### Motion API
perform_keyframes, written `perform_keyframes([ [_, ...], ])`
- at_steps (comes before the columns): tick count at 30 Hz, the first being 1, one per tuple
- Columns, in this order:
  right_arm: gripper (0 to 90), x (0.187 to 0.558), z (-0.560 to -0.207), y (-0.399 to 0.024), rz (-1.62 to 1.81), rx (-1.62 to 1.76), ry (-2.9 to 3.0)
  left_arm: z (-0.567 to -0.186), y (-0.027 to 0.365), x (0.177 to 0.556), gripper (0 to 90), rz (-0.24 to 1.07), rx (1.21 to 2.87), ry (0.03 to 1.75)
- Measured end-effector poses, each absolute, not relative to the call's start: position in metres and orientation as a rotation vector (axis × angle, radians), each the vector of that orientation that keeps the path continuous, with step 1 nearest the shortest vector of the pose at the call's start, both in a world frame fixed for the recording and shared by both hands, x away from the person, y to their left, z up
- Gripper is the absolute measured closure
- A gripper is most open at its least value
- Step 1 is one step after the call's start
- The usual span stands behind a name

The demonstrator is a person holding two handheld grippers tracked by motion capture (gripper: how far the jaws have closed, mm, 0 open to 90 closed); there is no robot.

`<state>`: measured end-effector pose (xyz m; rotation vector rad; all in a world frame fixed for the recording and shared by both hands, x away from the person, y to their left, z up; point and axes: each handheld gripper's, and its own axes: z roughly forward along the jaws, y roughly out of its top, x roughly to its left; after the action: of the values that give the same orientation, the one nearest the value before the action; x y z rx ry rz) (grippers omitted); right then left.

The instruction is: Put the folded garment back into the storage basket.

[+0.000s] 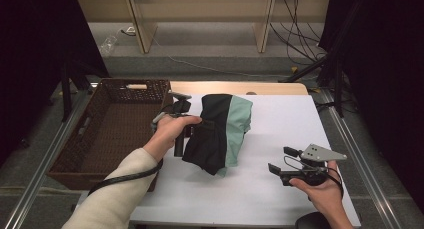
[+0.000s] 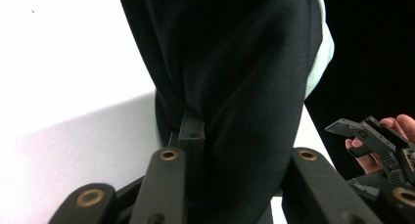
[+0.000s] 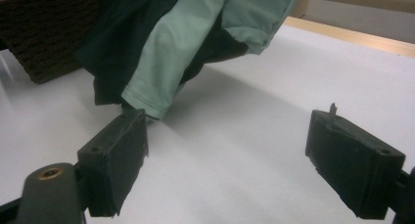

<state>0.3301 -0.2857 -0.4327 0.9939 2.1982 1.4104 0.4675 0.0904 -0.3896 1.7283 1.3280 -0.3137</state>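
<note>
high view: left gripper (image 1: 186, 120) clamped on black-and-green garment (image 1: 220, 131) mid-bench (image 1: 280, 124), basket (image 1: 112, 134) at 9 o'clock, right gripper (image 1: 280, 161) at 4 o'clock. left gripper view: black cloth pinched between jaws. right gripper view: jaws wide, nothing held, garment at 11 o'clock.

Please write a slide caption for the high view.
Left claw grips a folded black-and-mint garment beside the wicker basket.

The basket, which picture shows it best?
The high view: the whole brown basket sits left of the table, beside the cloth. The right gripper view catches one woven corner.
</note>
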Motion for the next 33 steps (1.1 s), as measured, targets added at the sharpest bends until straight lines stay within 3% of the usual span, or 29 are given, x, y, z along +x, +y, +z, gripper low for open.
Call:
perform_keyframes([
  [33,16.8,0.33,-0.433,-0.286,1.409,1.0,2.193,-0.375,0.12,0.469,70.0,-0.271,1.706,1.356],
])
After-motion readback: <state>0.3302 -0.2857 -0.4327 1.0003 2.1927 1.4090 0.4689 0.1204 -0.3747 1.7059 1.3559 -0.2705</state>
